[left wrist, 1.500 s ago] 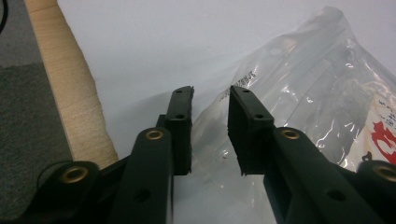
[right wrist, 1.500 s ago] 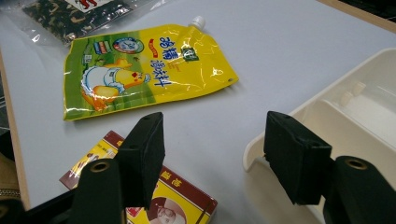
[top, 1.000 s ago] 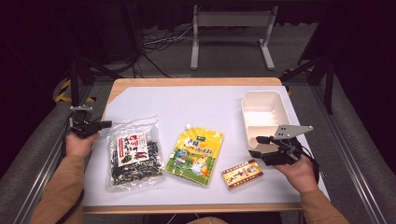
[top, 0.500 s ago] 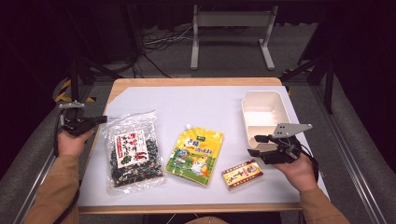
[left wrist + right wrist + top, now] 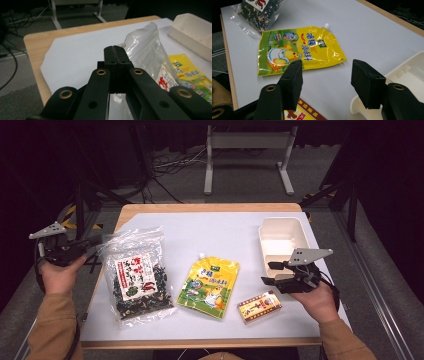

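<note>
White paper covers the tabletop (image 5: pixel 225 235) in the high view, where the left tool (image 5: pixel 97 240) hangs off the left edge just beside the seaweed bag (image 5: pixel 137 275), and the right tool (image 5: pixel 270 272) hovers above the small box (image 5: pixel 259 306), beside the tray (image 5: pixel 282 237). From the left gripper view, the left tool (image 5: pixel 115 51) has its jaws pressed together on nothing, with the bag (image 5: pixel 150 50) just behind. From the right gripper view, the right tool (image 5: pixel 327 75) is partly open and empty, its jaws having just been closing, with the yellow pouch (image 5: pixel 299 50) lying ahead.

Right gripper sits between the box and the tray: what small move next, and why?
Probably lower the right gripper onto the small box: its jaws stand apart with nothing between them, the box lies just below, and the tray beside it holds nothing.
</note>
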A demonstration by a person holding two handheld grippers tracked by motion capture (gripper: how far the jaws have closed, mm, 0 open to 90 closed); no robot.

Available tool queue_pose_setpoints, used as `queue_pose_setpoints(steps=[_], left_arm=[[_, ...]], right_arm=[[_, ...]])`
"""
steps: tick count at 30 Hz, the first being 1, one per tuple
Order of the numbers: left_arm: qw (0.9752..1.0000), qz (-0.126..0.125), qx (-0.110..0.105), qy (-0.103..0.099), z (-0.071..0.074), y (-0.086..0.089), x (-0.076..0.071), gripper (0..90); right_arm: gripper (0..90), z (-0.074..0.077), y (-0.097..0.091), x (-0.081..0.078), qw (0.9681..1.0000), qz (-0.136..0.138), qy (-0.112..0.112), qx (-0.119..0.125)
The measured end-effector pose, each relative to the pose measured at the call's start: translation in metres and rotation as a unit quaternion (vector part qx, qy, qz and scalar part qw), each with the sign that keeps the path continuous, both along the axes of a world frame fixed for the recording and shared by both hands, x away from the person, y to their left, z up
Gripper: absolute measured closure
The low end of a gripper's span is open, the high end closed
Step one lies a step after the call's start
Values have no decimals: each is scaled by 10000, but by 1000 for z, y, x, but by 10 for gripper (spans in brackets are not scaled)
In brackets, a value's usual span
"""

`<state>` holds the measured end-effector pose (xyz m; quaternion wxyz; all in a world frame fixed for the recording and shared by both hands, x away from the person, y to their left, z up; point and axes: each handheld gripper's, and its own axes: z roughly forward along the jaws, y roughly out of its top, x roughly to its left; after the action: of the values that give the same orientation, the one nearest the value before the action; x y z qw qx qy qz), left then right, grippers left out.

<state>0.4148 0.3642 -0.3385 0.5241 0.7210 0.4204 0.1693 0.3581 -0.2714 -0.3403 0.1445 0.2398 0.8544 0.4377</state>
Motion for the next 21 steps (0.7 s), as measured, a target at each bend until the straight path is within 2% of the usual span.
queue_pose_setpoints(steps=[5,9,11,15,21], left_arm=[[9993,-77,-62,-360,12,-5,-22,900],[9988,-130,-26,-475,20,-8,-33,900],[9986,-121,-11,-517,22,-10,-36,900],[9980,-180,-57,-607,25,-11,-42,900],[9966,-307,-74,-756,31,-15,-48,900]], right_arm=[[431,2,14,1,9999,155,-38,9],[435,6,27,1,9995,313,-85,54],[439,8,34,3,9992,370,-65,157],[444,12,57,8,9978,595,-35,293],[446,24,95,13,9955,912,-99,226]])
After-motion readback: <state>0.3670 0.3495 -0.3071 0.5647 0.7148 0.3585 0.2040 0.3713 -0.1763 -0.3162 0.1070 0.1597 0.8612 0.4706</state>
